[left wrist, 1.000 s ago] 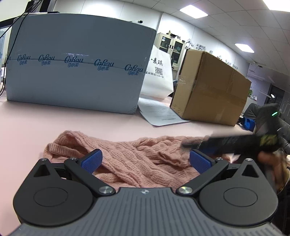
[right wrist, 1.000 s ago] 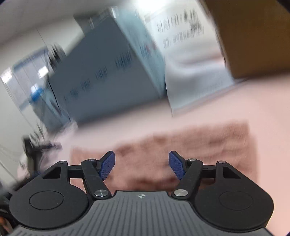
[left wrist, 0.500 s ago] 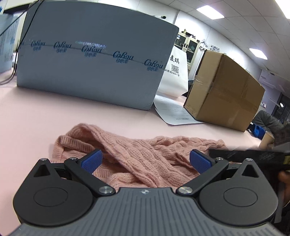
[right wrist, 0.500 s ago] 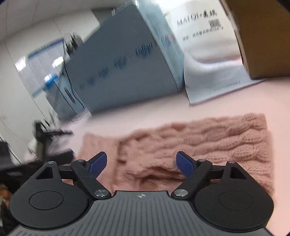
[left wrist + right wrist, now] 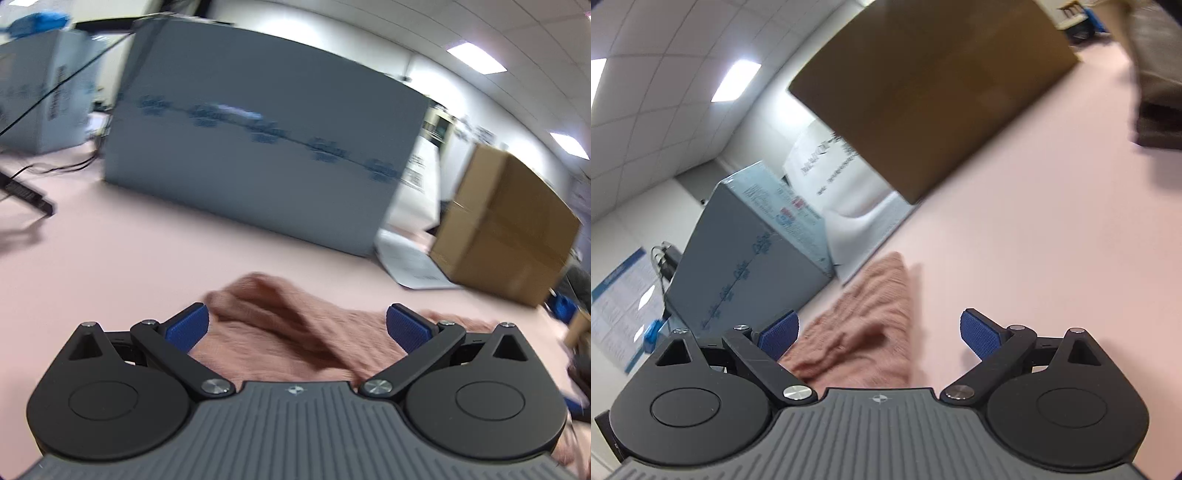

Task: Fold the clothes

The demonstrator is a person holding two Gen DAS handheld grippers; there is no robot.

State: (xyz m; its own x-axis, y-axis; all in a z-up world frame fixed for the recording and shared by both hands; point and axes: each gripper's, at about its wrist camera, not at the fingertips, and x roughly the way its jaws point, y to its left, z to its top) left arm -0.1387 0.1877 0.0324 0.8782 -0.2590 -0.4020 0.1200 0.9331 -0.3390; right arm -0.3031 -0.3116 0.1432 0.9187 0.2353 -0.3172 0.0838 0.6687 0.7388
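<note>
A pink cable-knit sweater [image 5: 295,336] lies crumpled on the pink table. In the left wrist view it lies between and beyond my open left gripper [image 5: 297,326], which holds nothing. In the right wrist view the sweater [image 5: 866,325] lies under the left half of my open right gripper [image 5: 879,330], its far edge pointing toward the boxes. The right gripper is tilted and holds nothing. Both views are blurred by motion.
A large grey box [image 5: 258,166] stands behind the sweater; it also shows in the right wrist view [image 5: 746,266]. A brown cardboard box [image 5: 506,229] and a white bag [image 5: 421,188] stand at the right. Cables and a black bar [image 5: 26,192] lie at far left.
The left gripper has lifted and swung left, showing more bare table. The right gripper has rolled and swung right, so the sweater now lies only under its left side.
</note>
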